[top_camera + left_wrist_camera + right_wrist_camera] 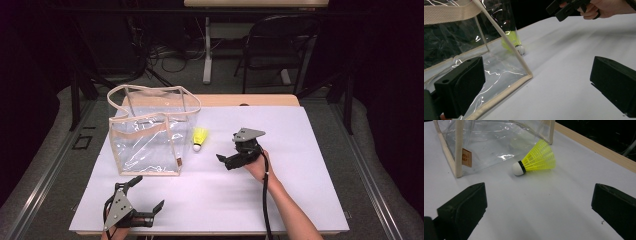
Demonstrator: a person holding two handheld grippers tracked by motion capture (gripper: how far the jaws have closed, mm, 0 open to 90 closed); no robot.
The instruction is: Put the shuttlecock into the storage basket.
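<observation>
Nearest the bench's (pixel 300 150) front edge, by its left corner, we hold the left tool (pixel 145 196) with jaws spread wide and nothing between them, just in front of the clear bag (pixel 150 135). Farther in, about mid-bench, our right tool (pixel 227 162) also has its jaws spread and empty. The yellow shuttlecock (pixel 535 161) lies on its side ahead of the right tool, apart from its jaws, white cork toward them, just beside the bag's right wall.

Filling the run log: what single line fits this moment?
right tool: open, facing shuttlecock | left tool: open, near clear bag
</observation>
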